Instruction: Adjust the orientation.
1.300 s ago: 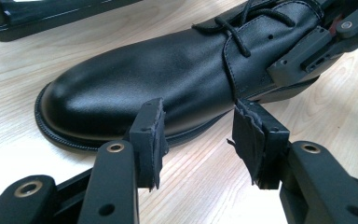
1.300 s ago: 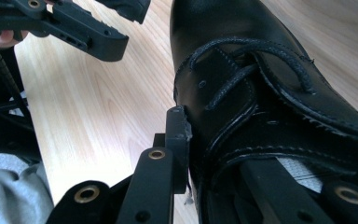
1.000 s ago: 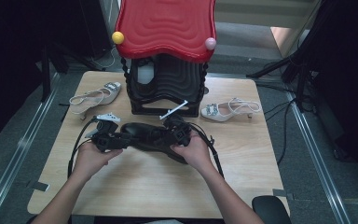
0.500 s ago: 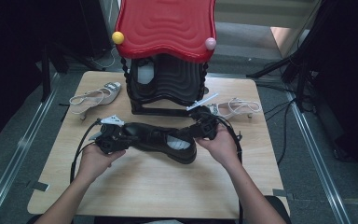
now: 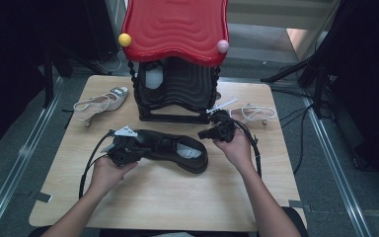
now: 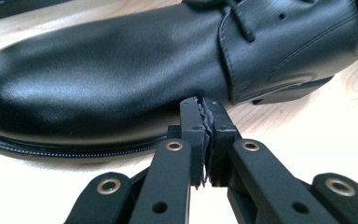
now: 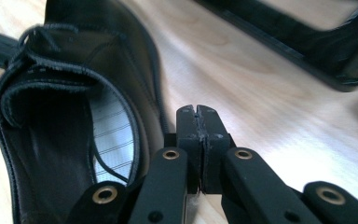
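Both hand-held grippers [image 6: 204,105] [image 7: 197,112] closed, empty; black shoe's [image 5: 177,148] toe hidden behind left one.

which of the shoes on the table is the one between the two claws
The black lace-up shoe, lying at the middle of the table between the hands. The two pale strappy heels sit farther back, one at the left, one at the right, beside the red-topped stand.

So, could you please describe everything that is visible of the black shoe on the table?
The black lace-up shoe of shiny, leather-like material lies on its sole on the light wooden table, in front of the black rack with the red top. It has a rounded toe, a stitched sole edge, black laces and a pale, lined insole. The left tongs, shut and empty, are at its toe side; the right tongs, also shut, are by its heel opening.
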`<act>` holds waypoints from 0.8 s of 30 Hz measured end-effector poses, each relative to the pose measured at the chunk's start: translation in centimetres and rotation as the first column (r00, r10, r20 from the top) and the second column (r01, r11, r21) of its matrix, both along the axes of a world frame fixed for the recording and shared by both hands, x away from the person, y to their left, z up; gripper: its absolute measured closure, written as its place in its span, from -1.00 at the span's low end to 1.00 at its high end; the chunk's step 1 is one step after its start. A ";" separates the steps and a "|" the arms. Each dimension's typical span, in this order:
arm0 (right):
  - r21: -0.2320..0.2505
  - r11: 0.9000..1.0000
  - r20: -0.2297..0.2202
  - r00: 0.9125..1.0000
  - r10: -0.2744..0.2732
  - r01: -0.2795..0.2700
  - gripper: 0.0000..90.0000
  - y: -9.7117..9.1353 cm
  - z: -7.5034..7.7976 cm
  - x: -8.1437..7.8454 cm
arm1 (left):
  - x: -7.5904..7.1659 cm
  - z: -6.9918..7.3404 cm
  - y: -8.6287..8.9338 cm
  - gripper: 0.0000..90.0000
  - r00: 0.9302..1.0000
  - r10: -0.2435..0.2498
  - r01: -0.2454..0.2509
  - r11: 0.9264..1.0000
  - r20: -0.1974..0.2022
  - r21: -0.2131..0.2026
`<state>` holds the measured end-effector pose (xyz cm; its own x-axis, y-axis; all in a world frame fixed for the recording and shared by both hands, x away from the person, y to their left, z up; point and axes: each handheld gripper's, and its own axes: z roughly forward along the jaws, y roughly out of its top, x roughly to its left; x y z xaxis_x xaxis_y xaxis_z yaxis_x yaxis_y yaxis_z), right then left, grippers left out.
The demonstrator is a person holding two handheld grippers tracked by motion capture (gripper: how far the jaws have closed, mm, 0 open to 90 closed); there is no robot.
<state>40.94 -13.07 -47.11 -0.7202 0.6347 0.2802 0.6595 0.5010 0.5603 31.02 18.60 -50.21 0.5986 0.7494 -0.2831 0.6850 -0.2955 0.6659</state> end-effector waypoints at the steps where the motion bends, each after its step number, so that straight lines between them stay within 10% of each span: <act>1: 0.001 1.000 -0.008 1.000 0.006 -0.006 0.99 0.2 -0.3 0.0 | 0.0 0.0 0.0 0.96 1.000 0.002 -0.002 1.000 -0.001 -0.006; 24: 0.000 1.000 -0.033 0.999 0.026 -0.026 1.00 1.1 -1.2 -4.6 | 0.5 -0.3 0.1 0.93 0.999 0.018 -0.019 0.999 -0.032 -0.049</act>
<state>36.31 -11.94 -48.31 -0.7268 0.6160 0.3039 0.6646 0.5188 0.5378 31.48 18.73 -50.55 0.5752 0.7447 -0.3386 0.7106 -0.2498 0.6577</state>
